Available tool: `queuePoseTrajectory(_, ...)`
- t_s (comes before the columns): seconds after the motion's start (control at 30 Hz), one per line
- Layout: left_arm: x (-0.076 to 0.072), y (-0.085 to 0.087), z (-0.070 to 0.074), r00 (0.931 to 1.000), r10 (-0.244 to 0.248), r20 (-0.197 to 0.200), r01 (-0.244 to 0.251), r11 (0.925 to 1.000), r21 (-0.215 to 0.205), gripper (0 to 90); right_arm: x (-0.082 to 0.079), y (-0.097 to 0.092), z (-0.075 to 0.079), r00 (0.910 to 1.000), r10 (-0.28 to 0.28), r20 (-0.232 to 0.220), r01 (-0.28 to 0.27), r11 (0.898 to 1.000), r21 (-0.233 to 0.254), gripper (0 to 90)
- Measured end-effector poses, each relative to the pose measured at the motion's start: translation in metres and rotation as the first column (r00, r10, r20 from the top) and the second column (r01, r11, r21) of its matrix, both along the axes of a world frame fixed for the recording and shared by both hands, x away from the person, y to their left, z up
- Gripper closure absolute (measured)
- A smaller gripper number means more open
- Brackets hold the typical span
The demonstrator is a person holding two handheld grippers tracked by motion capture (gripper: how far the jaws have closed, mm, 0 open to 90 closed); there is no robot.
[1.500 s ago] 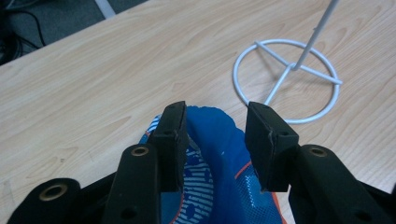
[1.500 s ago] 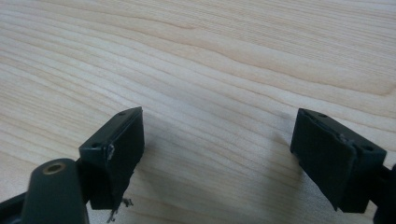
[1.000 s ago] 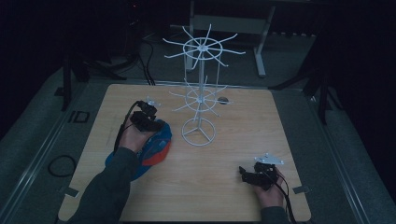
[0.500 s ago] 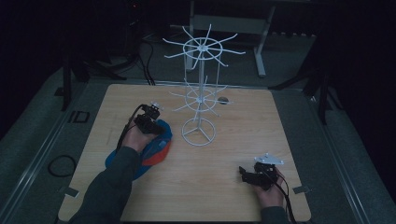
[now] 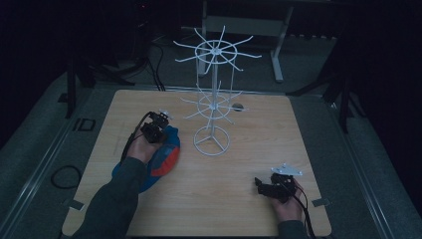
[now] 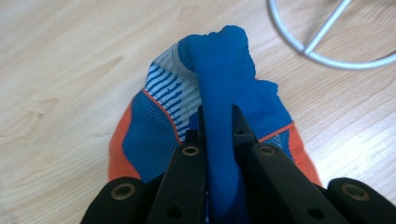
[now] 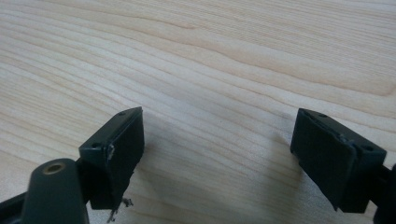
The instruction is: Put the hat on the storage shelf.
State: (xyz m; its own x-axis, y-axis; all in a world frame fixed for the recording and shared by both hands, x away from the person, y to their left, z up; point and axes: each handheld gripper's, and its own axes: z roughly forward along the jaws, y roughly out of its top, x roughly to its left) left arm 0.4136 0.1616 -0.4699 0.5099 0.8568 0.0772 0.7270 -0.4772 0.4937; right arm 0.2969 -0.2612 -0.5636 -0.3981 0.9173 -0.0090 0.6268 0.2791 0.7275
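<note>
High view: a pale wooden surface point(image 5: 239, 174) in a dim room, with a person's forearms coming in from the near edge.
Cap: a blue and orange cap point(image 5: 166, 154) lies on the left part of the surface, just beside the ring base of the white wire rack point(image 5: 213, 107).
Left gripper: the left gripper point(image 5: 154, 130) sits over the far end of the cap, held in the person's hand.
Left gripper view: the two black jaws have just been closing and now pinch a raised fold of the cap's blue fabric point(image 6: 223, 116) tight between them; the fold stands up in a ridge running away from the jaws.
Cap detail: orange trim, blue mesh panels and a white striped lining show around the pinched ridge, with the rest of the cap lying on the wood.
Rack: part of its ring base point(image 6: 327, 44) lies close beyond the cap.
Right gripper: the right gripper point(image 5: 268, 186) rests low near the right front corner, well apart from cap and rack.
Right gripper view: its jaws stand wide apart with bare wood point(image 7: 210, 70) between them, holding nothing.
</note>
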Motion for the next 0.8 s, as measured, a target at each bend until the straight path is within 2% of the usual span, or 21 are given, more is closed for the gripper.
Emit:
queuePoseTrajectory(0.27, -0.015, 0.019, 0.028, 0.9951, 0.016, 0.098, -0.006, 0.9954, -0.096, 89.3, 0.000, 0.000, 0.000, 1.0000, 0.000, 0.000, 0.000, 1.000, 0.000, 17.3)
queuePoseTrajectory(0.4, -0.020, 0.025, 0.036, 0.9916, 0.019, 0.128, -0.005, 0.9939, -0.110, 89.3, 0.000, 0.000, 0.000, 1.0000, 0.000, 0.000, 0.000, 1.000, 0.000, 17.3)
queuePoseTrajectory(0.63, -0.026, 0.032, 0.055, 0.9807, 0.039, 0.192, -0.010, 0.9880, -0.154, 89.3, 0.000, 0.000, 0.000, 1.0000, 0.000, 0.000, 0.000, 1.000, 0.000, 17.3)
queuePoseTrajectory(0.8, -0.026, 0.038, 0.067, 0.9750, 0.044, 0.218, -0.006, 0.9847, -0.174, 89.3, 0.000, 0.000, 0.000, 1.0000, 0.000, 0.000, 0.000, 1.000, 0.000, 17.3)
